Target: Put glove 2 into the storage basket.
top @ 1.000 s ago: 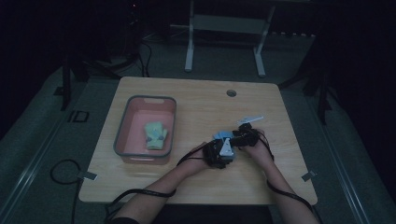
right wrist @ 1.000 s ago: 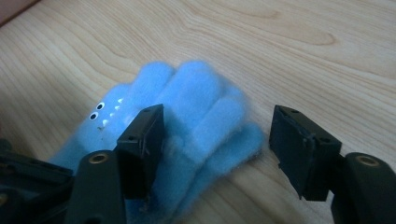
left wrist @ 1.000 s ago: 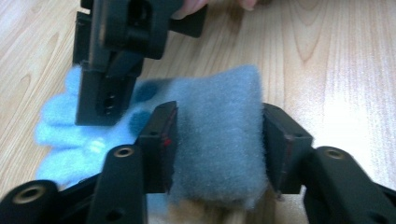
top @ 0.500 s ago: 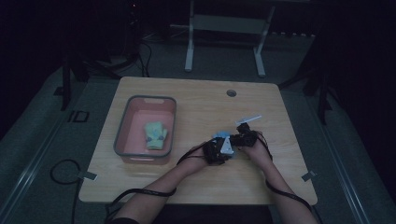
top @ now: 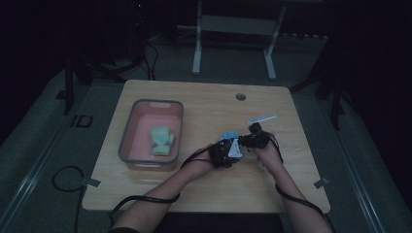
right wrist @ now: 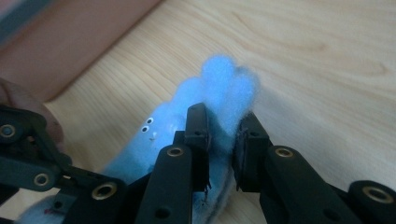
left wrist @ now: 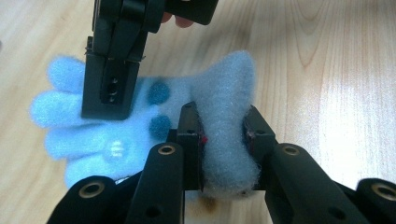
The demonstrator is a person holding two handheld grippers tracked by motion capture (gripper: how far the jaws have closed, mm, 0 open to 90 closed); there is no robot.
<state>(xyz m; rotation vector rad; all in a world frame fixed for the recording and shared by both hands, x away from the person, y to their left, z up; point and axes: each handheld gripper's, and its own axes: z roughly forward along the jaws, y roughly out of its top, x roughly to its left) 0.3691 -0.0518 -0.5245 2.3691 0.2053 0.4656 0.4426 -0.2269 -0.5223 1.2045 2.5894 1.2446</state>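
Both grippers, left gripper (left wrist: 223, 140) and right gripper (right wrist: 223, 135), now hold the blue glove (left wrist: 140, 121) lower, near the bench (top: 204, 189), ready for folding.

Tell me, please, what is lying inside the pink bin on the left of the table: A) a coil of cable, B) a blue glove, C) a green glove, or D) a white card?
C: in the high view a green glove lies in the pink bin, while the blue glove is out on the table, pinched by both hand-held grippers.
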